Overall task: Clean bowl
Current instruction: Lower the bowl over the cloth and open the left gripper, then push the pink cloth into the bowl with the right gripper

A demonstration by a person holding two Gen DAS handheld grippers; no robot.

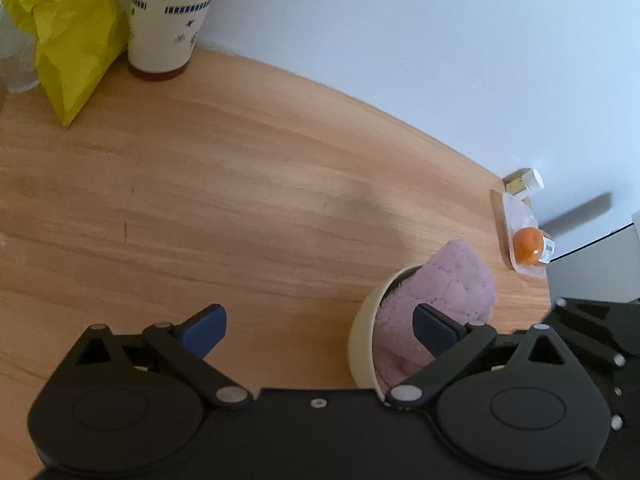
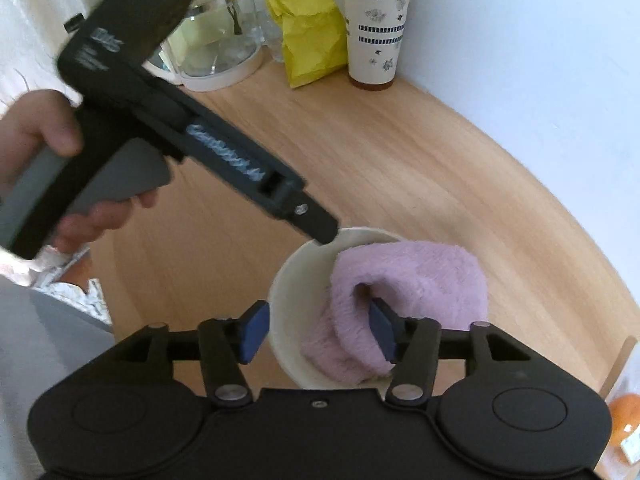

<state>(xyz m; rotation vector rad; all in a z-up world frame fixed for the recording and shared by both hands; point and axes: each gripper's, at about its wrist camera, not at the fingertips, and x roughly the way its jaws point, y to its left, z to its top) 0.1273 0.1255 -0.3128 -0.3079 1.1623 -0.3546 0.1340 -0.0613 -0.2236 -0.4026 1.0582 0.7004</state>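
A cream bowl [image 2: 298, 280] stands on the wooden table with a fluffy lilac cloth [image 2: 420, 276] stuffed in it. My right gripper [image 2: 316, 332] is open; its left pad is outside the bowl's rim and its right pad is pressed into the cloth inside the bowl. In the left wrist view the bowl [image 1: 362, 340] and the cloth [image 1: 452, 280] lie at the lower right. My left gripper [image 1: 320, 330] is open and holds nothing; its right pad is against the cloth. The left gripper's body [image 2: 224, 152] reaches to the bowl's far rim in the right wrist view.
A patterned cup with a red lid [image 2: 376, 28], a yellow bag [image 2: 308, 20] and a glass kettle [image 2: 220, 36] stand at the back by the wall. A packet with an orange fruit [image 1: 528, 244] lies at the table's right edge.
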